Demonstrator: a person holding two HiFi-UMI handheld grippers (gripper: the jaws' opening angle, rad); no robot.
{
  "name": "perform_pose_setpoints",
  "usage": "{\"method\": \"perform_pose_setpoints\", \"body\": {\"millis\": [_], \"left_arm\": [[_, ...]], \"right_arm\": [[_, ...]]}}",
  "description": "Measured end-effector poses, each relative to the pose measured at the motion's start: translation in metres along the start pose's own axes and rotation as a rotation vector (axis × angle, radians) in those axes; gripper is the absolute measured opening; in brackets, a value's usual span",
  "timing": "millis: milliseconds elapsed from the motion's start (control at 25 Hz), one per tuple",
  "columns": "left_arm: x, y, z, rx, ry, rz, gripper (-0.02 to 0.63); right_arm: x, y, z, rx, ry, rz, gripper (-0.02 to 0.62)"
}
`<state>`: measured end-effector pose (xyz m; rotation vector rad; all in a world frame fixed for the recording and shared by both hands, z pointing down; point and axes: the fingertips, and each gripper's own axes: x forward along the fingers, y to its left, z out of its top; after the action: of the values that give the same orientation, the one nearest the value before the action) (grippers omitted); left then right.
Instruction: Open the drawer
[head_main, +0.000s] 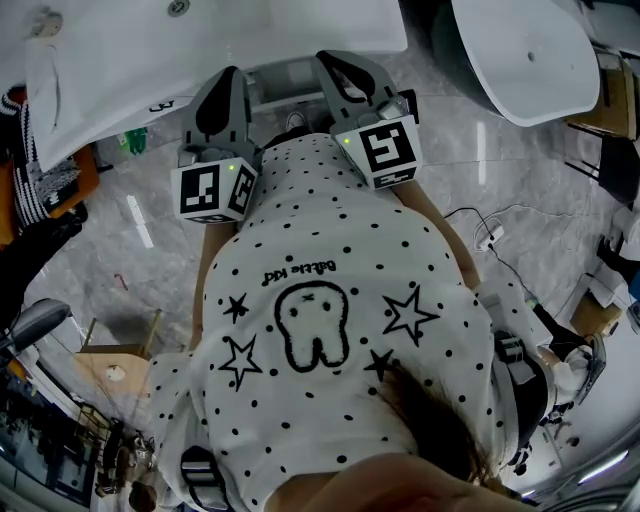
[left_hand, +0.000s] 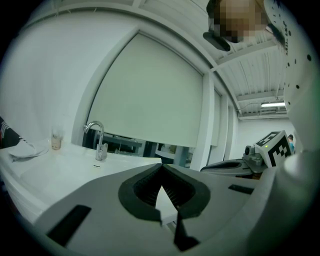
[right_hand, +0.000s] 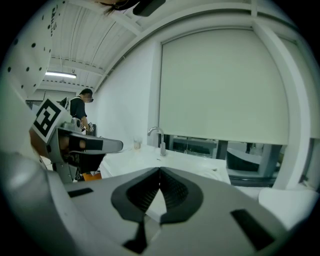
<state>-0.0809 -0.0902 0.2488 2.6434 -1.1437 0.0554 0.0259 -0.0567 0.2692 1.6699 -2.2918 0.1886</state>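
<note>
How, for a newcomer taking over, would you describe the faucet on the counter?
Find the big pale window blind; the white countertop runs below it. The faucet stands at the countertop's back edge, a chrome hooked spout, taller than the small cup to its left.

The left claw (left_hand: 161, 166) and right claw (right_hand: 160, 170) are smooth, matt grey plastic, with dark, ribbed, rubbery-looking pads (left_hand: 145, 189) inside. At the far left, the tap (left_hand: 98, 140) is bright polished metal and stands on a smooth, white, slightly glossy table (left_hand: 55, 170). The floor (head_main: 130, 260) is glossy grey marble-like stone that mirrors the lights, and the person's spotted shirt (head_main: 330, 250) is soft matt cloth.
</note>
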Motion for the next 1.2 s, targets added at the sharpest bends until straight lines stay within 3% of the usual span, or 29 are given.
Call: {"method": "perform_pose_setpoints", "body": {"millis": [1200], "left_arm": [[0.0049,-0.0074,-0.0055,-0.003,0.011,-0.019,0.005]], "right_arm": [[-0.0031,-0.0017,-0.0044,-0.004,0.004,0.006,0.014]]}}
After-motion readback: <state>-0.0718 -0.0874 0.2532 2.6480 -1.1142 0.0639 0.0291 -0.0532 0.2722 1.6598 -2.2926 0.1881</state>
